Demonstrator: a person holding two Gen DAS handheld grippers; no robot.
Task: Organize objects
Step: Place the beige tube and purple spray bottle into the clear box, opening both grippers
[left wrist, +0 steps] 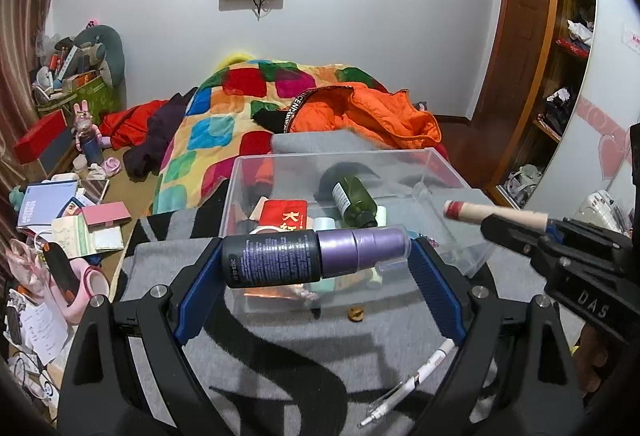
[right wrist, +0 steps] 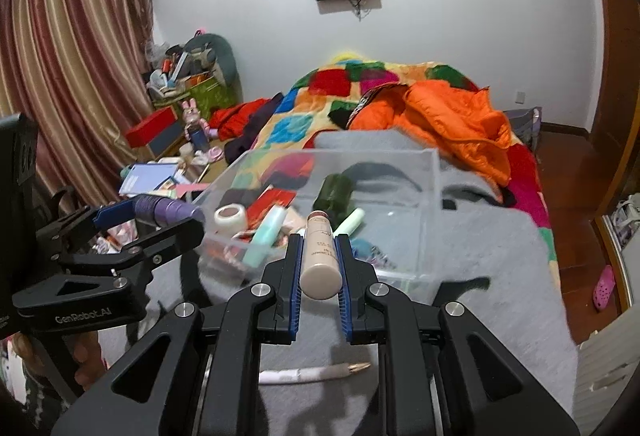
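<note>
Gripping a purple-and-black spray bottle [left wrist: 316, 256] endwise, the left tongs [left wrist: 316, 264] risked slippage above the clear plastic bin [left wrist: 452, 171], while the right tongs [right wrist: 319, 256] clamped a beige cylindrical tube [right wrist: 319, 256].

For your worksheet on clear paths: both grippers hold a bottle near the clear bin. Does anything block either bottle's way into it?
Nothing visible does. The clear bin is open-topped, with no lid. The left gripper holds the purple bottle at its near rim; the right gripper holds the beige bottle just short of it.
</note>
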